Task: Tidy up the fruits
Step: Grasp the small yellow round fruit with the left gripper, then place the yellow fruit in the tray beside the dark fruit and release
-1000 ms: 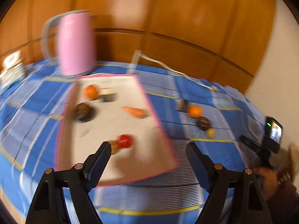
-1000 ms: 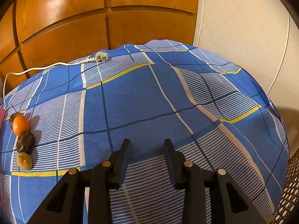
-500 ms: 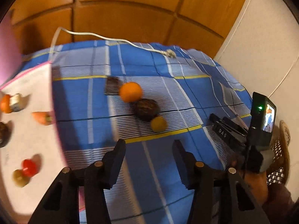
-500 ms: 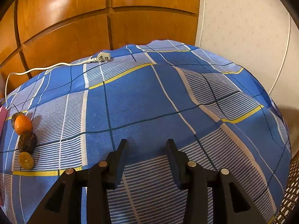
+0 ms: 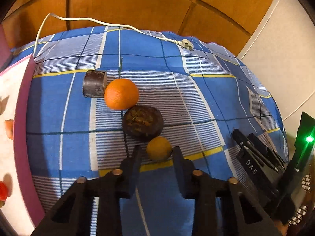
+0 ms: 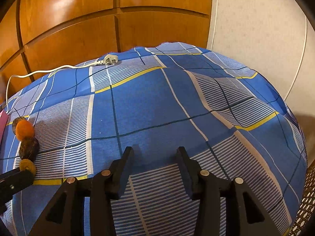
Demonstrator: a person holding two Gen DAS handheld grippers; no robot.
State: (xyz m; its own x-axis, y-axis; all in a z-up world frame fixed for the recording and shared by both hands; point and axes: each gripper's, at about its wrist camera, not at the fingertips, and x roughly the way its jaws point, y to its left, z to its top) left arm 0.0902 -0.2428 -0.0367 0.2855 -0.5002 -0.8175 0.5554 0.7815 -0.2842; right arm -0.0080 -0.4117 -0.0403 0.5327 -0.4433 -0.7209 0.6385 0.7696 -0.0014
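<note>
The left gripper (image 5: 157, 153) pitches steeply down, jaws just closed onto the small yellow fruit (image 5: 159, 150) on the blue plaid cloth (image 5: 196, 106); beyond lie a dark fruit (image 5: 143, 122) and an orange (image 5: 121, 94). The right gripper (image 6: 155, 155) hovers, jaws partly apart, empty.

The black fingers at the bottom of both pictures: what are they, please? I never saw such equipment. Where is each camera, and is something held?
A person holds a two-finger tool in each hand; a camera on each looks along its fingers. The left wrist view shows the left gripper closed on a small yellow fruit. Behind it on the checked cloth lie a dark round fruit, an orange and a dark cylinder; a pink-edged tray is at the left. In the right wrist view the right gripper has just been opening and holds nothing.
</note>
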